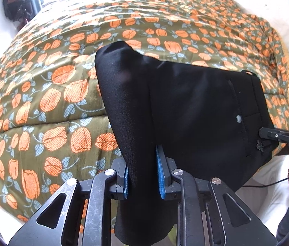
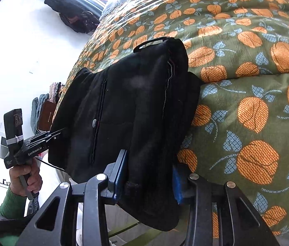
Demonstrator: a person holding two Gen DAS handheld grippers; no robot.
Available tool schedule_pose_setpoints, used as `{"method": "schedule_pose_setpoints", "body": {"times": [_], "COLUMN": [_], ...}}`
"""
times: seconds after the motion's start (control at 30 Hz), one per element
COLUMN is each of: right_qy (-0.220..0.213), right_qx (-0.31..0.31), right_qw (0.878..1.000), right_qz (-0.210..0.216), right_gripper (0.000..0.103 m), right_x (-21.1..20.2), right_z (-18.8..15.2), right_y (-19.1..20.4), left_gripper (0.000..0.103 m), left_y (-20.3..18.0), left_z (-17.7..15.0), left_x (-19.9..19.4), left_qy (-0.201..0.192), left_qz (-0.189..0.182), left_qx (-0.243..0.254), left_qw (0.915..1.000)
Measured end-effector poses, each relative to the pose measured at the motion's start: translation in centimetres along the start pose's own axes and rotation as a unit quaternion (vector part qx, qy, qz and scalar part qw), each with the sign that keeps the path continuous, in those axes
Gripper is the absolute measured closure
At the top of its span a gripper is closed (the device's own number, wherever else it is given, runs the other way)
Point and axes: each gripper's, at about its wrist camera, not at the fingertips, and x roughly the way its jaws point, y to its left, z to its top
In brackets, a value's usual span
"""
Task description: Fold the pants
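In the left wrist view, the left gripper (image 1: 143,176) has its blue-padded fingers (image 1: 161,176) drawn narrowly together, pinching a hanging fold of the black fabric pants (image 1: 185,106). In the right wrist view, the right gripper (image 2: 150,176) grips a thicker bunch of the same pants (image 2: 136,106), its fingers (image 2: 177,181) somewhat wider apart, the cloth pressed between them. The pants hang lifted over the near edge of the bed, above the olive quilt with orange flowers (image 1: 52,82), which stretches away behind.

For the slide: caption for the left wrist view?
Left gripper clamps black pants over floral quilt; right gripper grips the waistband.
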Motion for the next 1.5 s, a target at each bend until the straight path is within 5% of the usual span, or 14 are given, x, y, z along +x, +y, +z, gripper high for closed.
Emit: {"method": "schedule_pose_setpoints", "body": {"times": [0.3,0.5,0.7,0.8,0.83,0.9,0.93,1.07,1.23,1.37,1.5], "right_qy": [-0.047,-0.092,-0.114,-0.097,-0.085,-0.071,-0.072,-0.1,-0.135,-0.179,-0.194], "right_qx": [-0.028,-0.079,-0.115,-0.113,-0.111,-0.113,-0.115,-0.119,-0.112,-0.108,-0.101], "right_qw": [0.997,0.99,0.986,0.988,0.987,0.978,0.976,0.969,0.955,0.944,0.941], "right_qz": [0.054,0.065,0.039,-0.039,-0.08,-0.162,-0.169,-0.192,-0.237,-0.255,-0.259], "right_gripper": [0.071,0.072,0.071,0.061,0.059,0.056,0.055,0.0,0.0,0.0,0.0], "right_x": [-3.9,-5.9,-3.0,0.3,1.2,1.6,1.0,-3.3,-6.5,-7.8,-8.8], "right_z": [1.4,8.2,16.9,18.3,18.1,16.4,15.2,8.4,1.1,-1.9,-3.3], "right_y": [4.3,7.9,8.8,7.0,6.1,4.6,4.0,4.5,8.5,11.9,14.2], "left_gripper": [0.084,0.084,0.077,0.067,0.065,0.044,0.026,0.002,0.001,0.001,0.001], "left_y": [-0.3,1.6,5.2,6.8,7.1,7.8,7.9,5.8,2.5,-0.1,-1.3], "left_z": [2.5,8.2,13.4,12.4,11.7,8.7,7.2,1.2,-1.7,-3.2,-3.3], "left_x": [-5.9,-9.0,-4.2,0.7,1.1,0.6,0.0,-4.0,-6.4,-8.9,-10.5], "left_qy": [-0.065,-0.138,-0.168,-0.135,-0.13,-0.135,-0.142,-0.193,-0.171,-0.178,-0.143], "left_qz": [-0.04,-0.037,-0.019,0.048,0.064,0.075,0.081,0.157,0.193,0.242,0.187], "left_qx": [-0.002,-0.012,-0.031,-0.039,-0.038,-0.04,-0.04,-0.016,-0.007,-0.017,-0.019], "left_qw": [0.9971,0.9896,0.9851,0.9889,0.9887,0.9872,0.9858,0.9684,0.9661,0.9537,0.9716]}}
